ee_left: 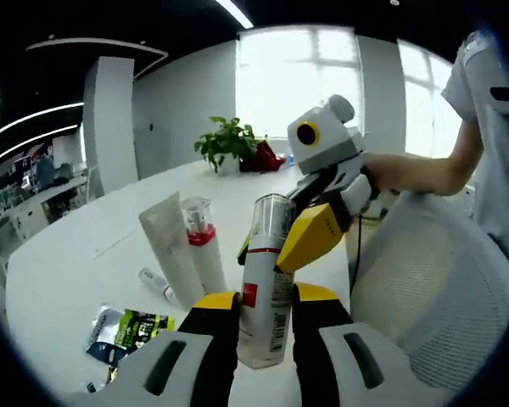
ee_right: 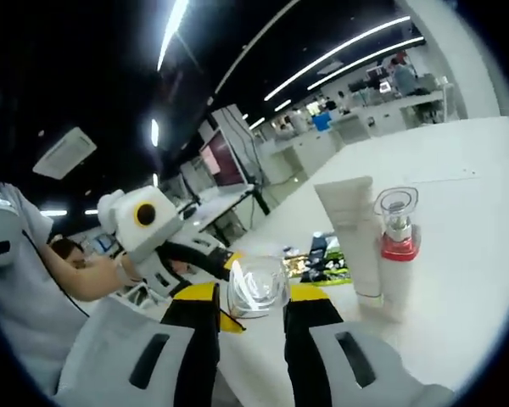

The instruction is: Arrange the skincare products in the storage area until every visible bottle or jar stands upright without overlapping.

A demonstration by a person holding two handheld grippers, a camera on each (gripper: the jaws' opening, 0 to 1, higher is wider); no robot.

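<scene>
A large white table (ee_left: 85, 254) fills the middle of the room. At its far edge stands a green plant (ee_left: 227, 142) in a pot, in front of bright windows (ee_left: 301, 76). A white pillar (ee_left: 109, 119) rises on one side, next to a grey wall (ee_left: 182, 106). The ceiling is dark, with long light strips (ee_right: 343, 52). A white mesh chair (ee_left: 433, 288) is just beside the table. Far behind, desks (ee_right: 382, 110) and a screen (ee_right: 223, 158) are visible.

A white spray bottle (ee_left: 264, 288) with a clear cap (ee_right: 256, 287) is held upright. Left of it, a white tube (ee_left: 173, 246) and a red-collared pump bottle (ee_left: 204, 244) stand touching. A small bottle (ee_left: 156, 283), possibly capped, lies flat beside a sachet (ee_left: 127, 330).
</scene>
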